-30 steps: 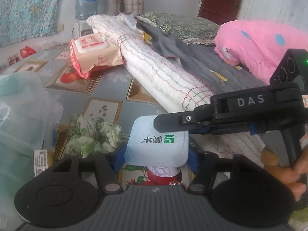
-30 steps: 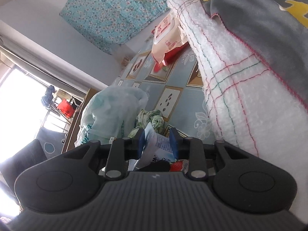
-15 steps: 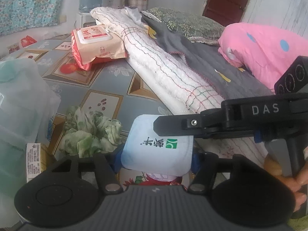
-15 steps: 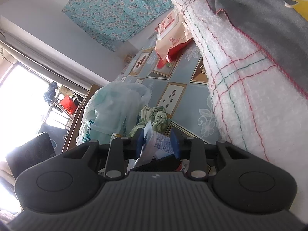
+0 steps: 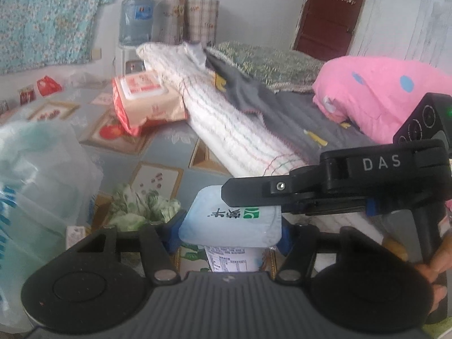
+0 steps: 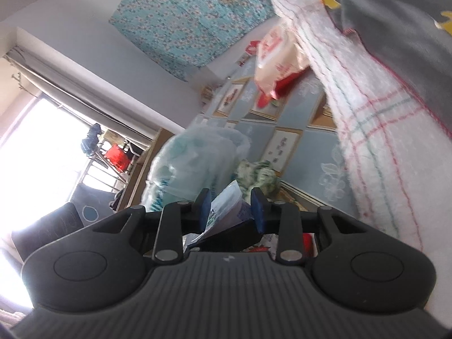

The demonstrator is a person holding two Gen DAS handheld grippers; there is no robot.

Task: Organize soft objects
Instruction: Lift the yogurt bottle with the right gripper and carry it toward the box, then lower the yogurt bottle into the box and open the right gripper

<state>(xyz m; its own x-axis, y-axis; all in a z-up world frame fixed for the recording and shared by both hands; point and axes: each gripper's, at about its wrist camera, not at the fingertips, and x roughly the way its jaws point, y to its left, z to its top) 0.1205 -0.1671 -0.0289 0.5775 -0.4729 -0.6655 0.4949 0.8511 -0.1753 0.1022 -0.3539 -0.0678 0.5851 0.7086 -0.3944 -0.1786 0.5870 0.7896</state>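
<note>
While a pale blue, soft plastic tissue pack with a green logo point(image 5: 230, 221) was held between the blue pads of the left gripper point(image 5: 229, 230), its jaws set about half apart and pressed on the pack's two sides, the same pack was also pinched at its right end by the right gripper point(image 5: 251, 197), which was seen reaching in from the right with its black fingers narrowly set. In the right wrist view the pack's crumpled edge point(image 6: 226, 210) was seen clamped between the blue pads of the right gripper point(image 6: 232, 210). The pack was held above the near part of a blue patterned mat with framed fruit pictures point(image 5: 158, 152). A crumpled green and white cloth point(image 5: 141, 207) was seen lying on the mat just left of the pack, and a large translucent plastic bag point(image 5: 36, 175) was seen at the far left. A pink and red wet-wipe packet point(image 5: 147, 99) was seen farther back, leaning against a long white rolled blanket with coloured stitched lines point(image 5: 226, 130). A grey cloth point(image 5: 271, 110) was draped over the blanket, and a pink pillow with blue dots point(image 5: 375, 96) was seen at the right. The handle of the right gripper was gripped by a hand point(image 5: 435, 271) at the near right edge.
</note>
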